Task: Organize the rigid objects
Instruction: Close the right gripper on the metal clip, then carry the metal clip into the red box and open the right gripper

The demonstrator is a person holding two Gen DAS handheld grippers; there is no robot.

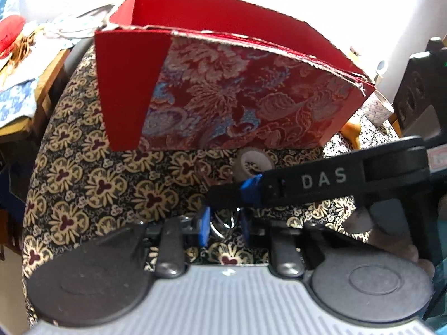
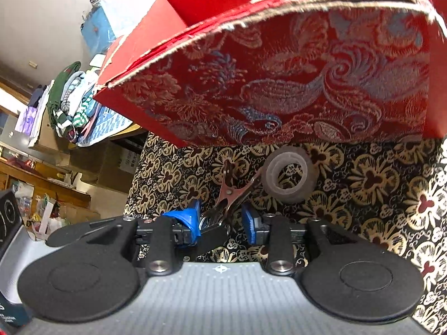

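A red brocade box stands open-topped on the patterned cloth, in the left wrist view (image 1: 223, 92) and the right wrist view (image 2: 279, 83). A roll of clear tape (image 2: 289, 177) lies in front of it, also seen in the left wrist view (image 1: 252, 164). A metal spring clip (image 2: 229, 192) lies between my right gripper's blue pads (image 2: 250, 224); the jaws stand apart around it. My right gripper (image 2: 220, 224) is open. My left gripper (image 1: 223, 224) is open around metal rings (image 1: 223, 224). The right gripper's finger (image 1: 307, 187) crosses the left wrist view.
The floral black-and-gold cloth (image 1: 97, 181) covers the table. A cluttered side table (image 1: 25, 78) stands left. A patterned cup (image 1: 377, 109) and a black device (image 1: 419, 89) are at right. Shelves with folded clothes (image 2: 72, 100) stand left in the right wrist view.
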